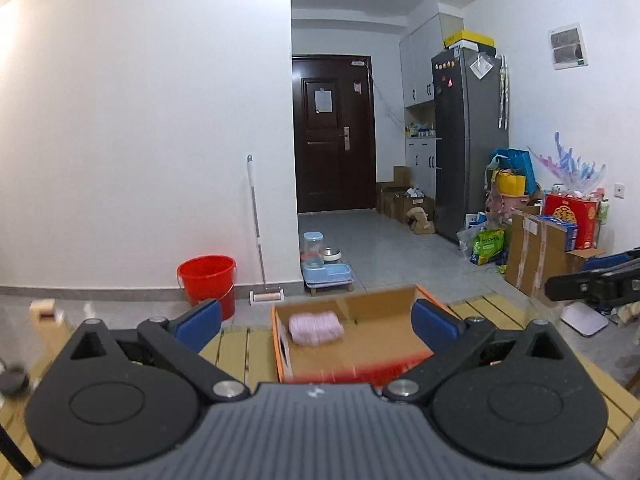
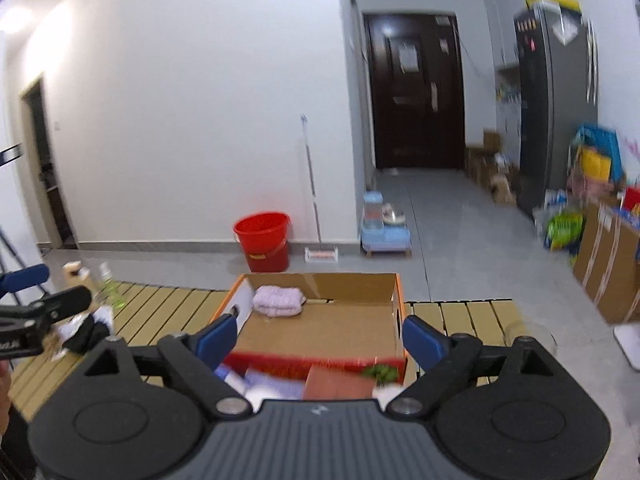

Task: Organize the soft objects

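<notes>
An open cardboard box (image 1: pixel 360 354) (image 2: pixel 320 332) with orange sides lies on a slatted wooden table (image 2: pixel 472 312). A folded pale pink towel (image 1: pixel 316 328) (image 2: pixel 279 300) rests in its far left corner. My left gripper (image 1: pixel 317 322) hovers open before the box, nothing between its blue pads. My right gripper (image 2: pixel 318 338) is open too, over the box's near red edge. In the right wrist view the left gripper's (image 2: pixel 44 300) dark fingers show at the left, above a dark cloth (image 2: pixel 86 334) on the table. In the left wrist view the right gripper (image 1: pixel 592 284) shows at the right edge.
A red bucket (image 1: pixel 207 280) (image 2: pixel 264 242), a mop (image 1: pixel 258 236) and a blue pet feeder (image 1: pixel 324 266) stand on the floor by the wall. Bottles (image 2: pixel 110 284) stand on the table's left end. Cardboard boxes (image 1: pixel 540 256) and bags crowd the floor by the fridge (image 1: pixel 466 140).
</notes>
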`<state>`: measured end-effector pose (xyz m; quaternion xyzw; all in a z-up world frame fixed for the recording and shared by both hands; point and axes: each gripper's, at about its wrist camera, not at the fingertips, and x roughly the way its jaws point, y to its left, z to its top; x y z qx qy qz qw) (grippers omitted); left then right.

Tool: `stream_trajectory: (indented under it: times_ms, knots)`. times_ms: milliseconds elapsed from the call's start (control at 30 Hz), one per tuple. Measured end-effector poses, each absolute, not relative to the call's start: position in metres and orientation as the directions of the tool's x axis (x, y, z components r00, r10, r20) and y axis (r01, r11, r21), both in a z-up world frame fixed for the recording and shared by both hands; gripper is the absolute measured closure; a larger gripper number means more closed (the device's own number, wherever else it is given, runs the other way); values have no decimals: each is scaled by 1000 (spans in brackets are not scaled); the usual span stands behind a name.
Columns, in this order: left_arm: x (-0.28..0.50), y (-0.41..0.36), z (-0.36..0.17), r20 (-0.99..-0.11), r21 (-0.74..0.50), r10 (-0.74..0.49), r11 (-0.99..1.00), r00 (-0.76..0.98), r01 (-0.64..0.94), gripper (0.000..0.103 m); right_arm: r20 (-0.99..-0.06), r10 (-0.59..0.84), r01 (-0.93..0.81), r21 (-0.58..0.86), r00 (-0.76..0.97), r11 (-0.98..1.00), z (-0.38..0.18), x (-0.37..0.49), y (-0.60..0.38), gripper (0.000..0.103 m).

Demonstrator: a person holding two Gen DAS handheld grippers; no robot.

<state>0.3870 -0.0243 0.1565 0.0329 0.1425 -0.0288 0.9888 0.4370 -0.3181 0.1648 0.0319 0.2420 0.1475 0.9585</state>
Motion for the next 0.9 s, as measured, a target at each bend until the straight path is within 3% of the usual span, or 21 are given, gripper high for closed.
stream_trajectory:
  times_ms: [67, 267, 400, 500, 633, 900]
  knots:
    - [348, -24, 137, -273, 53, -33, 997, 961, 49, 0, -419, 295, -274, 109, 859, 955, 151, 389, -320, 5]
    - [216, -20, 87, -184, 57, 11, 998, 983, 0, 0, -328, 217, -217, 34, 920, 975, 103, 245, -317, 1]
    - [139, -7, 71, -170, 6, -15, 1000, 985, 17, 0, -299, 182, -187, 14, 937, 982, 74, 161, -306, 0]
    - [104, 3, 57, -192, -23, -15, 1000, 981, 11, 0, -301, 209, -195, 74, 930, 978, 49, 114, -296, 0]
    - [78, 2, 45, -162, 64, 14, 998, 987, -3, 0, -317, 243, -233, 70, 917, 970, 29, 77, -285, 0]
    - [91, -3, 35, -186, 71, -39, 996, 982, 53, 0, -340, 236, -237, 39, 910, 971, 21, 86, -280, 0]
